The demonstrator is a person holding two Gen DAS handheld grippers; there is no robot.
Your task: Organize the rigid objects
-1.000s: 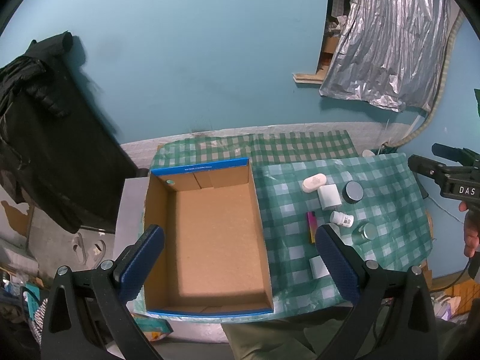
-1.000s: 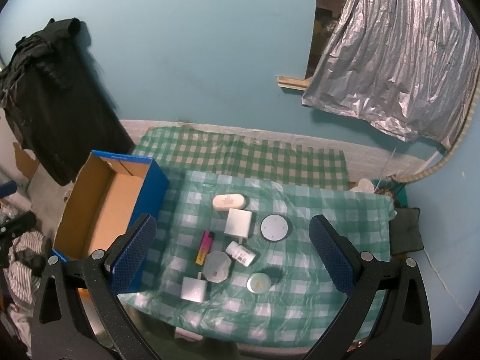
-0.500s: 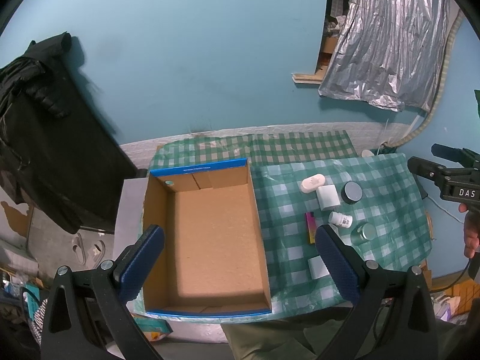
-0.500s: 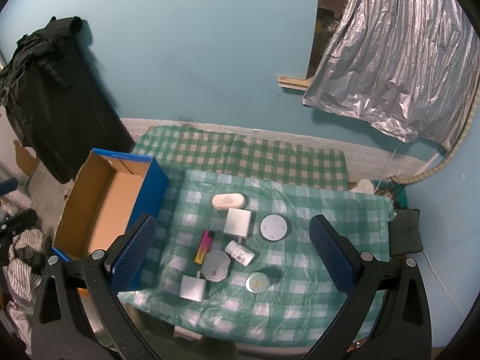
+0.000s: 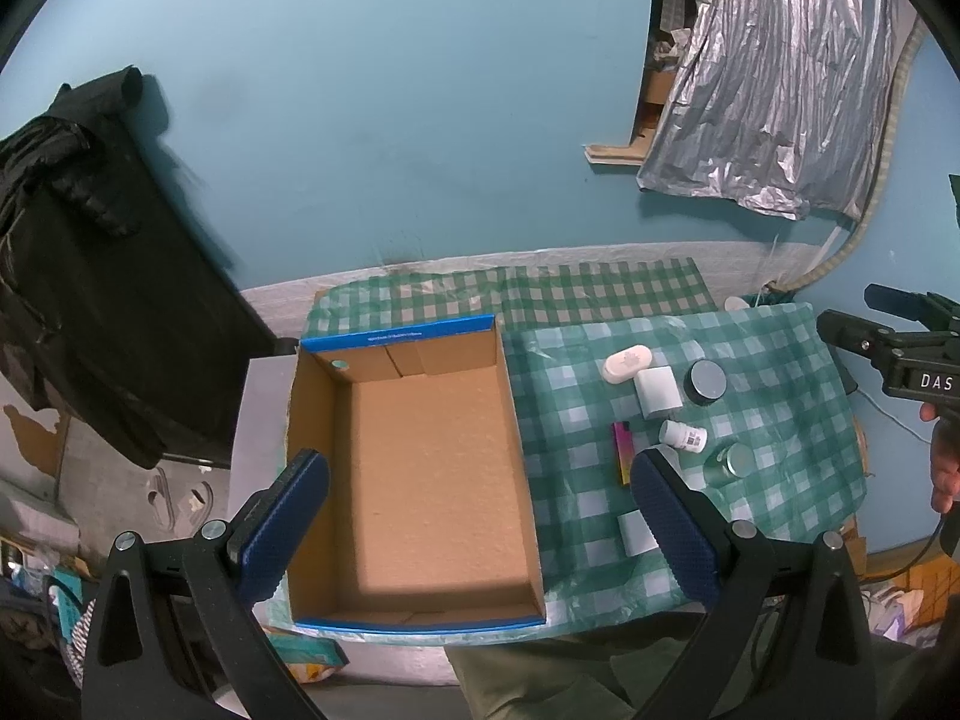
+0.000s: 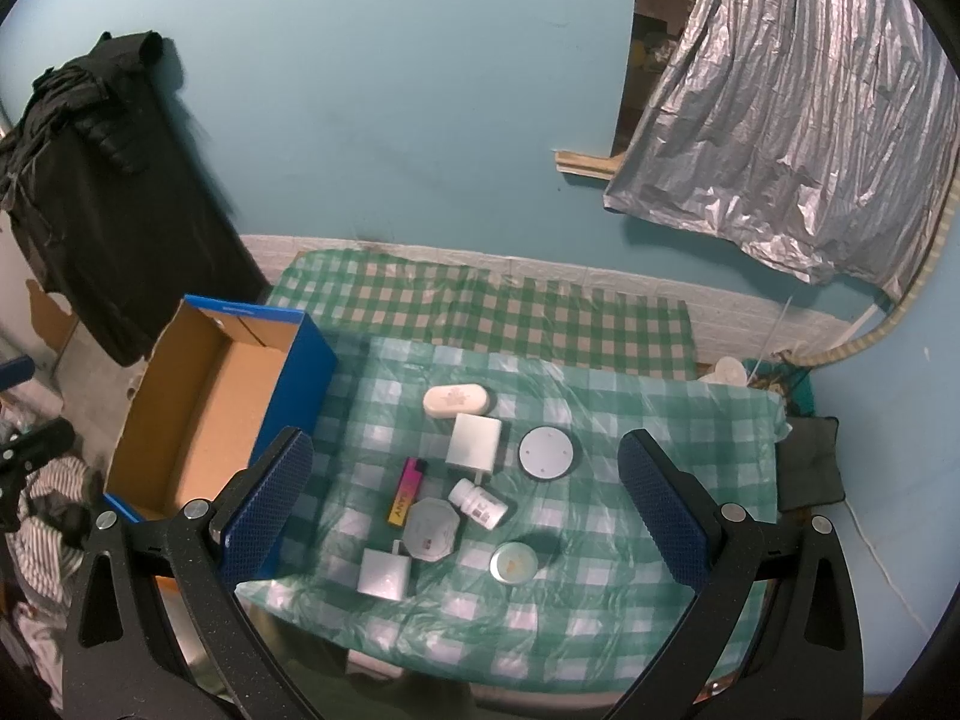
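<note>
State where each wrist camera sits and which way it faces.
Left wrist: above the open brown cardboard box, looking down; left gripper open, right gripper and a hand at the right edge.
Right wrist: above the green checked tablecloth, looking down at the small items; right gripper open.
Shared: box, pink-yellow lighter, white oval case.

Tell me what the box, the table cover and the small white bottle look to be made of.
Box: cardboard, matte brown inside with visible flap seams, printed glossy blue outside.
Table cover: likely thin plastic sheet, since the green check shows glare and fine wrinkles.
Small white bottle: probably plastic, smooth opaque white with a printed label; too small to be sure.
</note>
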